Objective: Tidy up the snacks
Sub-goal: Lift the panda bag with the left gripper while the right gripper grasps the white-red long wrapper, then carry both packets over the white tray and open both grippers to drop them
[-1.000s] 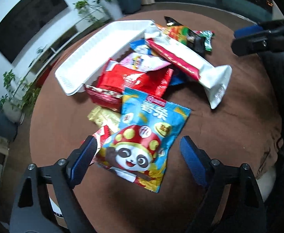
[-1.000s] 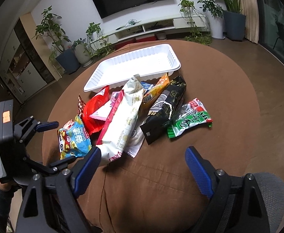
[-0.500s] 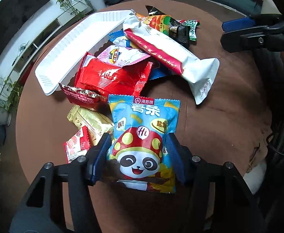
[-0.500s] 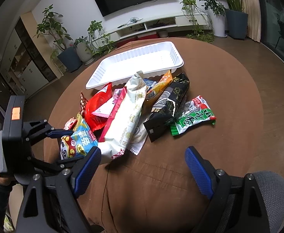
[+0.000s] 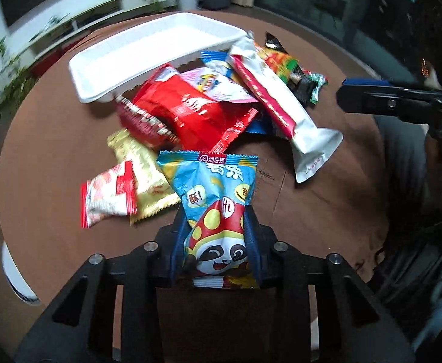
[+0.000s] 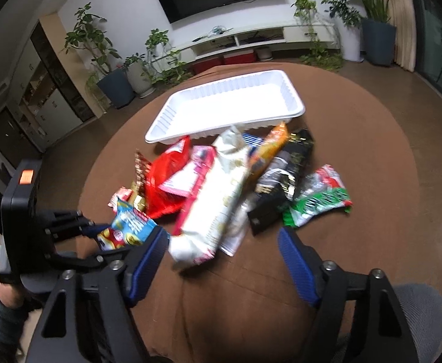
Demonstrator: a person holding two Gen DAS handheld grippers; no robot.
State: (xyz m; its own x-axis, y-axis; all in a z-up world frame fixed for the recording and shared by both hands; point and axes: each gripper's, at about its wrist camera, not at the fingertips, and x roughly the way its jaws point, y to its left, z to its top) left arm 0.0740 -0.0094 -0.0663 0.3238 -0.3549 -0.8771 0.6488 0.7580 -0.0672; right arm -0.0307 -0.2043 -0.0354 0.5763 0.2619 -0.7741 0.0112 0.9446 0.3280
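My left gripper (image 5: 216, 227) is shut on the blue panda snack bag (image 5: 218, 199), pinching its lower half; the bag also shows in the right wrist view (image 6: 128, 230). A pile of snacks lies beyond it: a red bag (image 5: 190, 109), a long white-and-red pack (image 5: 281, 106), a gold packet (image 5: 139, 163) and a small red-and-white packet (image 5: 109, 193). The white tray (image 6: 230, 106) stands empty behind the pile. My right gripper (image 6: 224, 254) is open above the table's near edge, in front of the long white pack (image 6: 215, 199).
The round brown table (image 6: 372, 151) carries everything. A black pack (image 6: 281, 181) and a green packet (image 6: 320, 199) lie at the pile's right. Potted plants, a TV shelf and cabinets stand beyond the table.
My left gripper has closed on the panda bag and lifted it slightly off the pile, crumpling it. My right gripper has moved forward toward the pile, still open.
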